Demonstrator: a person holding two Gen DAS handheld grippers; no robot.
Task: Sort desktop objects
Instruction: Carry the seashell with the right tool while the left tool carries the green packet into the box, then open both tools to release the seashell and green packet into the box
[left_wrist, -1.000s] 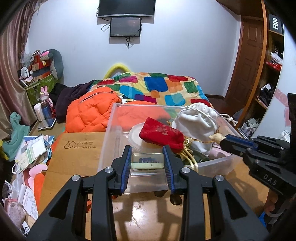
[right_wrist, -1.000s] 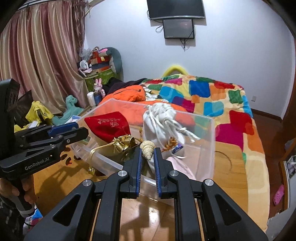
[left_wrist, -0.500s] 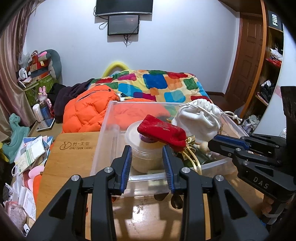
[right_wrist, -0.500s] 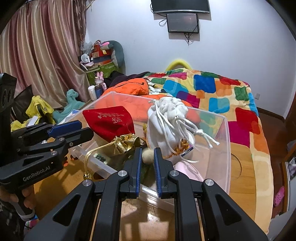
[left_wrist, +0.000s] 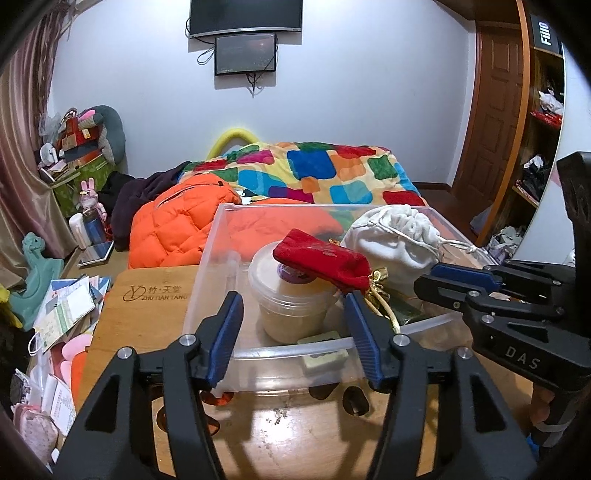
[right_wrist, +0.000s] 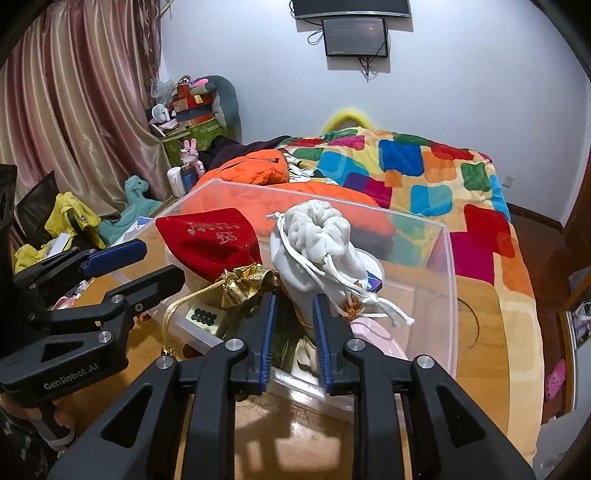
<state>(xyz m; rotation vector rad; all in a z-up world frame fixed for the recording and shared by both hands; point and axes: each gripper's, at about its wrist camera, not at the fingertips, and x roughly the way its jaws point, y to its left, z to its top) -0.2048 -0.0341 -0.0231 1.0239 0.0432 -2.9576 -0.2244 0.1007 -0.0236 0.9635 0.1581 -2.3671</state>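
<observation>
The wooden bench (left_wrist: 147, 317) is carrying a clear plastic bin (left_wrist: 218, 258), which is sitting in front of a bed with a patchwork quilt (left_wrist: 332, 173) and an orange puffer jacket (left_wrist: 177, 225).

In the left wrist view the bin's long axis is running from six toward twelve o'clock. Inside it, a white drawstring pouch (left_wrist: 391, 236) is standing at about two o'clock, its gathered mouth pointing up and away. A lidded plastic tub (left_wrist: 291, 302) is standing upright at the centre. A red velvet pouch (left_wrist: 321, 258) is lying across the tub's lid, its long axis slanting from ten toward four o'clock, with its gold-tied neck (right_wrist: 243, 280) hanging toward four. A small green tile (left_wrist: 325, 354) is lying flat at the bin's near wall, at six o'clock, long side across the view.

The left tongs (left_wrist: 293, 336) are opening, hovering just over the near wall with nothing between the pads. The right tongs (right_wrist: 293, 332) are opening too, standing narrowly apart over the bin's near corner; a pale object is lying in the bin below the gap, untouched.
</observation>
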